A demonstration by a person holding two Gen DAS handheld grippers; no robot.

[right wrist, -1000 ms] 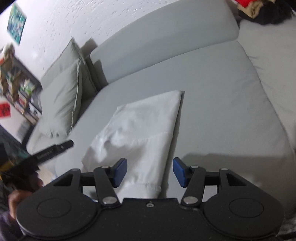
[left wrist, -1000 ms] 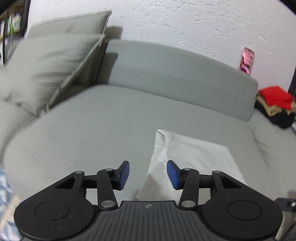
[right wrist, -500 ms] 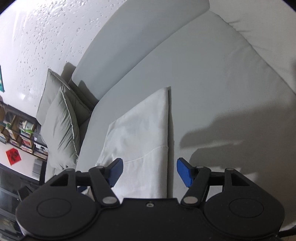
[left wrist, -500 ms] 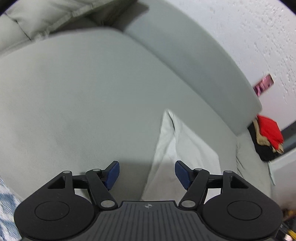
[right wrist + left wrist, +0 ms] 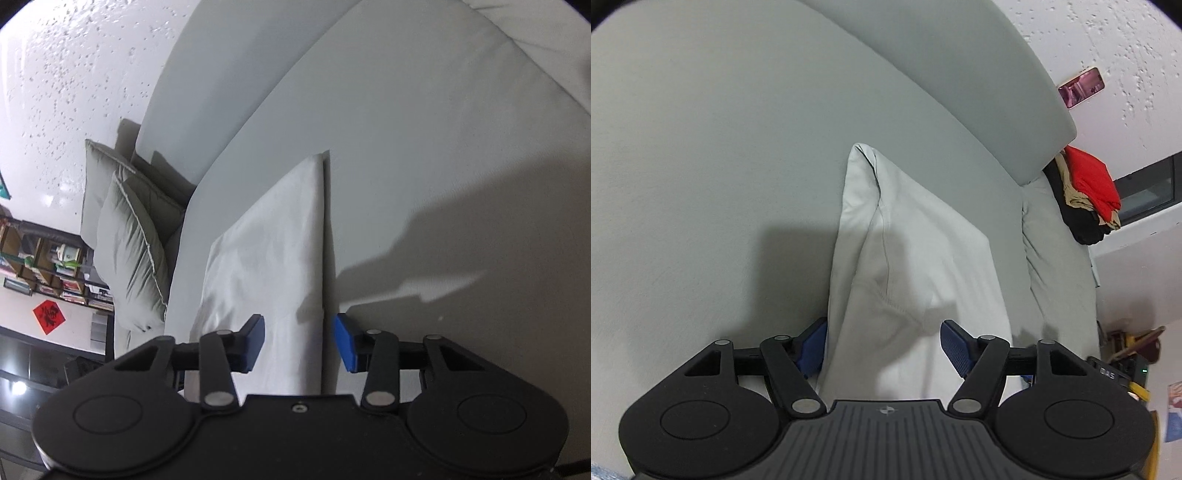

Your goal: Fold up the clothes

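A white folded garment (image 5: 908, 258) lies flat on the grey sofa seat (image 5: 701, 166). My left gripper (image 5: 884, 349) is open, its blue pads straddling the garment's near left edge; the left pad sits low beside the fold. In the right wrist view the same garment (image 5: 273, 258) runs away from me. My right gripper (image 5: 299, 341) is open, its pads either side of the garment's near right edge, with nothing clamped between them.
The sofa backrest (image 5: 942, 74) runs along the far side. Grey cushions (image 5: 129, 240) stand at the sofa's left end. A pile of red, tan and black clothes (image 5: 1086, 195) sits beyond the backrest's right end. A bookshelf (image 5: 44, 266) stands on the left.
Both grippers have tilted down and moved in close over the garment's near corners. The left jaws have opened wider; the right stays open.
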